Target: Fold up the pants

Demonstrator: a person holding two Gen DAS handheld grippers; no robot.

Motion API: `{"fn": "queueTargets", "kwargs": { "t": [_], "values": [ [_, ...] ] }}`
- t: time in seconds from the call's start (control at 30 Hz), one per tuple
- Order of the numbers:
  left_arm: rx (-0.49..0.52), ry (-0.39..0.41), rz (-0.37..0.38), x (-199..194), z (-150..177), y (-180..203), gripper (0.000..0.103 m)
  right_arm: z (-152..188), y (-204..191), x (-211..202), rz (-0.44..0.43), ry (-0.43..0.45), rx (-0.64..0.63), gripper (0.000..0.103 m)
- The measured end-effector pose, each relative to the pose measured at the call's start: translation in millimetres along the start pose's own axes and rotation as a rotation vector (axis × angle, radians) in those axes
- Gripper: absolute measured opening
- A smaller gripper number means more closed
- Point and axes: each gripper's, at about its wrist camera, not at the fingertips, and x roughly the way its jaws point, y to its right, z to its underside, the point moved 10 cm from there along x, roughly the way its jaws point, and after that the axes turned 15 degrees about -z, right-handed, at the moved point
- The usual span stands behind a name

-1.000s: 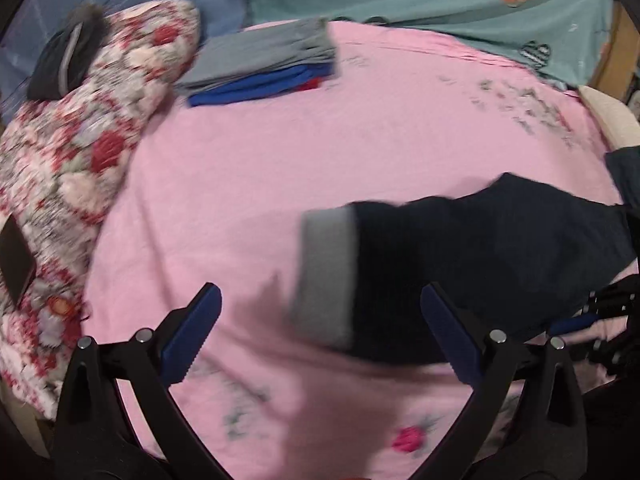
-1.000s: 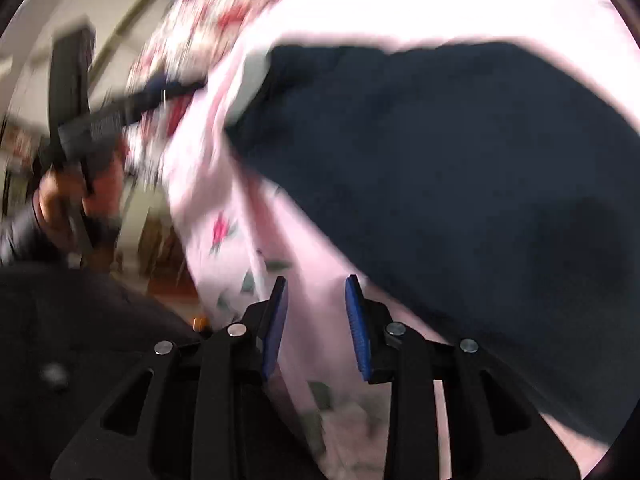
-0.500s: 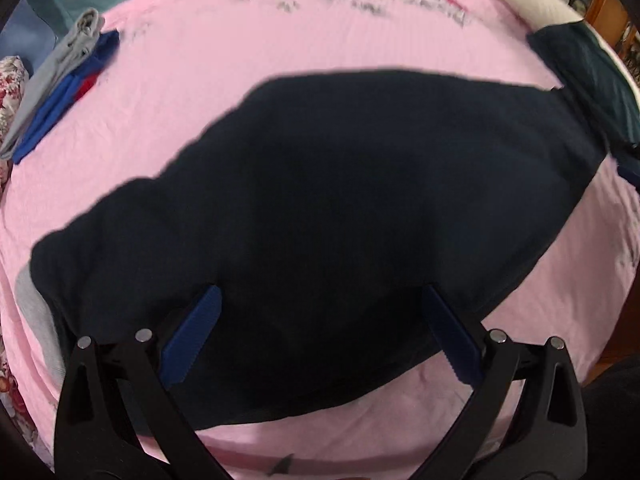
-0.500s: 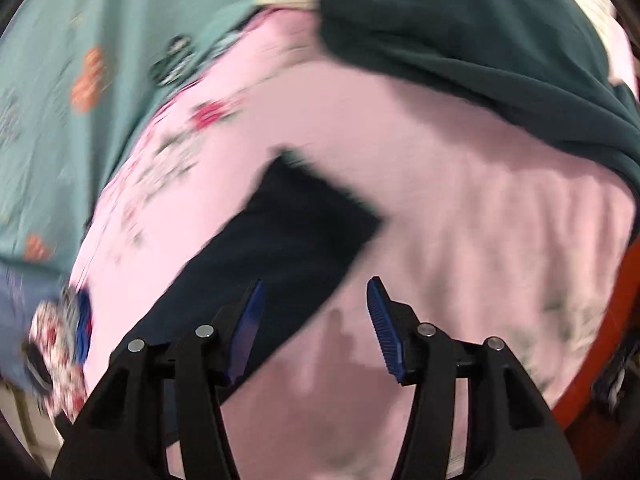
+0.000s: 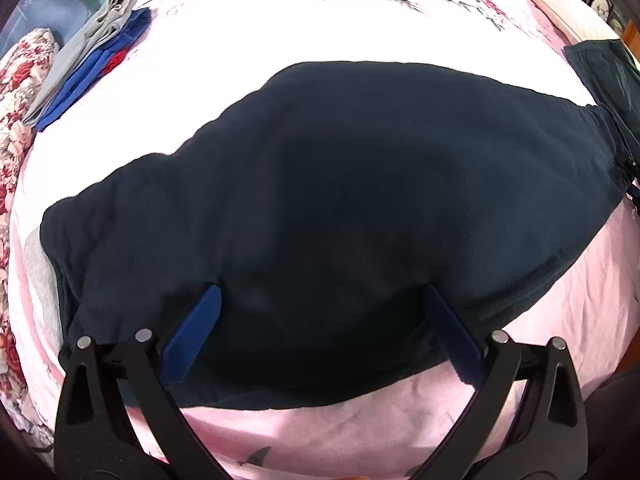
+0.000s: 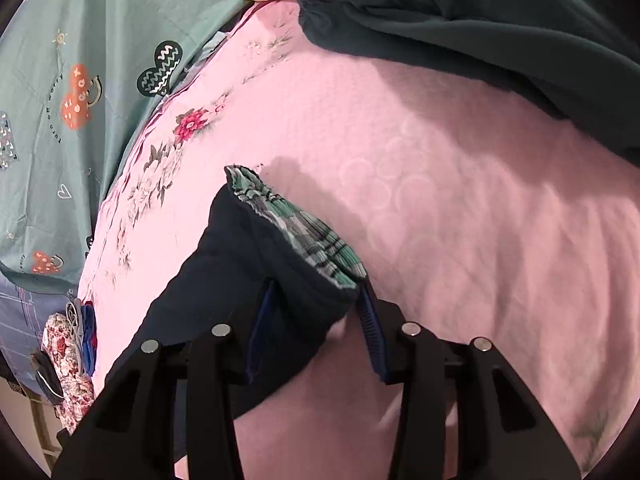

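Dark navy pants (image 5: 340,184) lie spread flat across the pink bedsheet (image 5: 560,320), with a grey lining showing at their left end. My left gripper (image 5: 320,312) is open, its blue fingers hovering over the pants' near edge. In the right wrist view the pants' end (image 6: 248,248) shows a green plaid lining. My right gripper (image 6: 316,300) is open, its jaws standing on either side of that end's corner.
A stack of folded grey, blue and red clothes (image 5: 92,52) lies at the back left next to a floral pillow (image 5: 16,92). Another dark green garment (image 6: 480,28) lies heaped at the bed's right end. A teal patterned sheet (image 6: 80,60) hangs behind.
The left view moved from the pants' grey end to above their middle and came closer. The right gripper swung to the pants' plaid-lined end and closed in around its corner.
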Motion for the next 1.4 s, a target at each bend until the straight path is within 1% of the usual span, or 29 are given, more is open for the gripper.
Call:
{"fn": "queueTargets", "kwargs": {
  "t": [0.03, 0.1, 0.2, 0.27, 0.3, 0.4, 0.47, 0.5, 0.57, 0.6, 0.67, 0.7, 0.73, 0.77, 0.8, 0.83, 0.9, 0.93, 0.97, 1.0, 1.03, 1.1, 1.13, 1.2, 1.23, 1.27, 1.3, 1.37, 1.4],
  "values": [
    [-0.005, -0.002, -0.003, 0, -1, 0, 0.101, -1, -1, 4, -0.005, -0.004, -0.005, 0.029],
    [-0.01, -0.003, -0.008, -1, 0, -3, 0.101, -1, -1, 7, -0.014, -0.008, 0.007, 0.017],
    [-0.005, -0.004, -0.017, -5, 3, -4, 0.101, -5, -10, 1, -0.02, 0.001, -0.002, 0.013],
    [0.008, 0.0, -0.034, -9, 5, -9, 0.101, -11, -25, -6, -0.023, 0.022, -0.052, 0.012],
    [0.012, 0.011, -0.047, -12, 3, -12, 0.101, -15, -39, -12, -0.032, 0.036, -0.093, 0.012],
    [-0.008, 0.048, -0.051, -25, -1, -24, 0.101, -18, -82, -26, -0.06, 0.063, -0.214, 0.012],
    [-0.045, 0.08, -0.058, -34, -6, -40, 0.101, -13, -133, -34, -0.086, 0.08, -0.368, 0.012],
    [-0.066, 0.091, -0.068, -38, -7, -51, 0.101, -9, -150, -35, -0.094, 0.083, -0.421, 0.012],
    [-0.104, 0.101, -0.087, -41, -6, -70, 0.101, 14, -206, -35, -0.128, 0.077, -0.602, 0.012],
    [-0.126, 0.104, -0.097, -43, -5, -80, 0.101, 24, -221, -33, -0.142, 0.068, -0.653, 0.012],
    [-0.179, 0.103, -0.12, -44, 3, -104, 0.101, 63, -261, -22, -0.182, 0.019, -0.816, 0.012],
    [-0.203, 0.1, -0.126, -44, 6, -113, 0.101, 92, -277, -10, -0.188, -0.022, -0.924, 0.012],
    [-0.233, 0.092, -0.127, -43, 11, -123, 0.101, 112, -284, 2, -0.186, -0.059, -0.992, 0.012],
    [-0.251, 0.084, -0.127, -41, 15, -129, 0.101, 138, -287, 17, -0.182, -0.12, -1.061, 0.011],
    [-0.27, 0.072, -0.126, -38, 22, -135, 0.101, 169, -284, 37, -0.173, -0.202, -1.129, 0.011],
    [-0.279, 0.066, -0.125, -37, 27, -139, 0.101, 197, -274, 55, -0.158, -0.288, -1.183, 0.012],
    [-0.283, 0.06, -0.122, -35, 35, -142, 0.101, 240, -248, 84, -0.104, -0.435, -1.269, 0.012],
    [-0.279, 0.055, -0.122, -34, 40, -144, 0.101, 253, -238, 90, -0.073, -0.427, -1.341, 0.012],
    [-0.275, 0.053, -0.124, -33, 43, -145, 0.101, 255, -238, 88, -0.063, -0.412, -1.38, 0.012],
    [-0.273, 0.052, -0.122, -32, 44, -147, 0.101, 255, -240, 85, -0.052, -0.423, -1.401, 0.012],
    [-0.274, 0.051, -0.117, -33, 47, -147, 0.101, 252, -241, 82, -0.059, -0.446, -1.382, 0.015],
    [-0.276, 0.049, -0.105, -32, 50, -143, 0.101, 244, -244, 75, -0.096, -0.52, -1.311, 0.027],
    [-0.273, 0.049, -0.1, -31, 50, -143, 0.101, 239, -246, 67, -0.125, -0.574, -1.243, 0.029],
    [-0.271, 0.062, -0.094, -33, 47, -143, 0.101, 230, -254, 49, -0.21, -0.637, -1.118, 0.032],
    [-0.275, 0.072, -0.086, -36, 45, -142, 0.101, 223, -265, 35, -0.301, -0.644, -1.017, 0.034],
    [-0.278, 0.077, -0.079, -37, 43, -142, 0.101, 215, -272, 26, -0.369, -0.64, -0.939, 0.04],
    [-0.282, 0.086, -0.067, -40, 39, -141, 0.101, 199, -278, 17, -0.425, -0.61, -0.839, 0.04],
    [-0.286, 0.105, -0.043, -45, 30, -137, 0.101, 181, -275, 19, -0.416, -0.562, -0.737, 0.04],
    [-0.285, 0.113, -0.029, -47, 25, -135, 0.101, 175, -269, 25, -0.379, -0.554, -0.716, 0.04]
  ]
}}
